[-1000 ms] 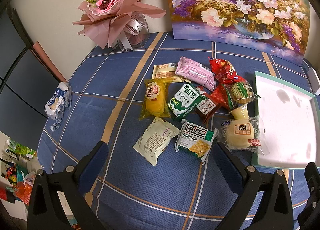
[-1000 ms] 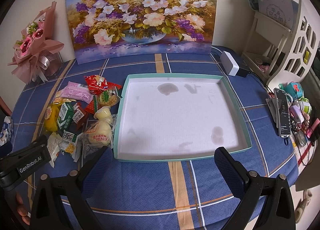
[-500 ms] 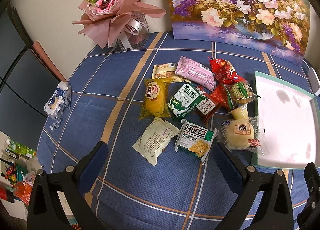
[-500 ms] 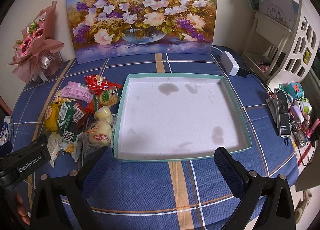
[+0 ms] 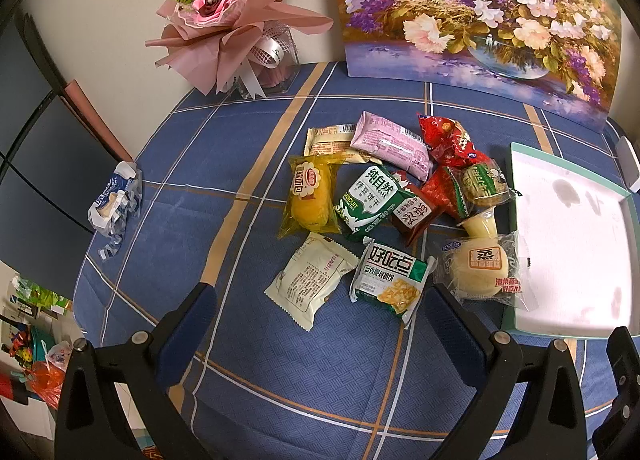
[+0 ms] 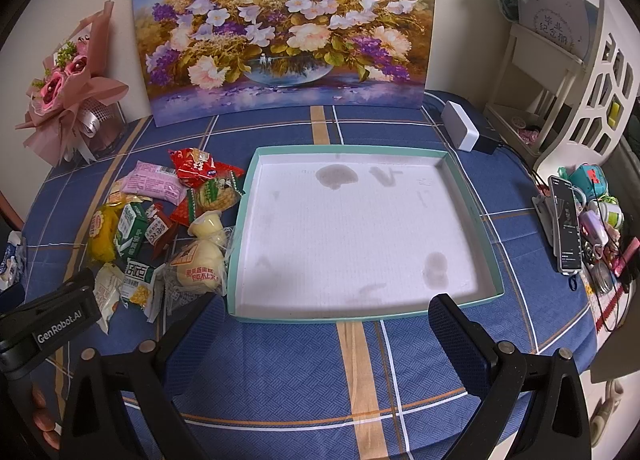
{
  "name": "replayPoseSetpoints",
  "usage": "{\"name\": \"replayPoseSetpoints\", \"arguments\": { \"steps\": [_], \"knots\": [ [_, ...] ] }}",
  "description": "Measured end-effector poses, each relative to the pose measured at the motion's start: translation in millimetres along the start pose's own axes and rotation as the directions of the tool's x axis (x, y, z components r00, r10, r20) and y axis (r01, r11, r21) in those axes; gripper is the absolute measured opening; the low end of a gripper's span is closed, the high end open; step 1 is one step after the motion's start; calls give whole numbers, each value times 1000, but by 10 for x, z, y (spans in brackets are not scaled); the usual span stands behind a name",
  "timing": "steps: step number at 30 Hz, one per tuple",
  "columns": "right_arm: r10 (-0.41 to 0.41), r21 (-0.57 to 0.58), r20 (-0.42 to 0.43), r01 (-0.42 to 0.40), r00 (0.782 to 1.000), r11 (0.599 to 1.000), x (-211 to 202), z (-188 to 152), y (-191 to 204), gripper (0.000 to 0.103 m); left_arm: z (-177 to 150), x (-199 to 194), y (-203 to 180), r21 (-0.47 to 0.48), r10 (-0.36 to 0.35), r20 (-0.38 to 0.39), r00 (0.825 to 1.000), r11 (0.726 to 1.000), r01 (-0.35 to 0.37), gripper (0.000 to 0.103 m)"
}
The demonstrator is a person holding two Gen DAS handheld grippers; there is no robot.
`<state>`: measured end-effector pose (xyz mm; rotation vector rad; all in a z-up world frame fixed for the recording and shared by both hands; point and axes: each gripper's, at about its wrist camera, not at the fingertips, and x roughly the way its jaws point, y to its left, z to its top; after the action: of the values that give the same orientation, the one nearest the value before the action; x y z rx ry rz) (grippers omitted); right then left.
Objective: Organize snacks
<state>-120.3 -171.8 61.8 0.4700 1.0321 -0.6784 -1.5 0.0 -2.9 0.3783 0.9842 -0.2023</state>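
Your left gripper (image 5: 320, 308) hangs over the near edge of the bench (image 5: 248, 372) with its jaws spread wide and nothing between them, and it sits exactly where it was a second ago. Just past its fingertips lie the cream packet (image 5: 310, 280) and the green-and-white cracker pack (image 5: 390, 280), side by side and touching. Right of those, the clear-wrapped steamed bun (image 5: 482, 270) rests against the tray's left rim, with a small jelly cup (image 5: 480, 225) just behind it.

Your right gripper (image 6: 320, 312) is also spread and empty, held at the tray's near rim, and it too shows no shift from the earlier frames. The teal-rimmed tray (image 6: 476, 216) holds no snacks; only grey stains mark its white floor.

Farther out from your left jaws, the rest of the pile is as it was: the yellow cake bag (image 5: 310, 196), the green biscuit pack (image 5: 370, 198) overlapping the dark red sachet (image 5: 412, 214), the pink bar (image 5: 390, 144) lying over a tan wrapper (image 5: 328, 140), the red bag (image 5: 446, 138) and the green-edged cookie pack (image 5: 482, 184) nearest the tray.

At the back, the flower painting (image 6: 284, 28) leans on the wall and the pink bouquet (image 5: 228, 16) stands at the left corner. A crumpled blue-and-white wrapper (image 5: 114, 200) lies alone at the bench's left edge. Nothing on the bench has moved.
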Motion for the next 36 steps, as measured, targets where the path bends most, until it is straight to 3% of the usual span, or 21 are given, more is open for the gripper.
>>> {"name": "replayPoseSetpoints", "arguments": {
  "steps": [4, 9, 14, 18, 25, 36],
  "knots": [
    [5, -4, 3, -5, 1000, 1000, 12, -37, 38, 103, -30, 61, 62, -26, -6, -10, 1000, 1000, 6, 103],
    [83, -4, -31, -84, 996, 996, 83, 15, 222, 103, 12, 138, 294, -121, 10, -34, 999, 993, -14, 103],
    [230, 15, -107, -229, 967, 973, 222, 82, 499, 103, 27, 300, 643, -224, 27, -73, 997, 974, -42, 103],
    [287, 18, -120, -287, 950, 958, 315, 136, 713, 103, 1, 512, 850, -283, 5, -138, 990, 958, -44, 103],
    [366, 7, -169, -370, 915, 929, 474, 182, 1030, 103, 27, 830, 889, -247, -48, -192, 980, 969, -1, 103],
    [355, -47, -254, -378, 900, 925, 815, 228, 1329, 97, 47, 1247, 740, -119, -118, -223, 968, 989, 93, 103]
  ]
}}
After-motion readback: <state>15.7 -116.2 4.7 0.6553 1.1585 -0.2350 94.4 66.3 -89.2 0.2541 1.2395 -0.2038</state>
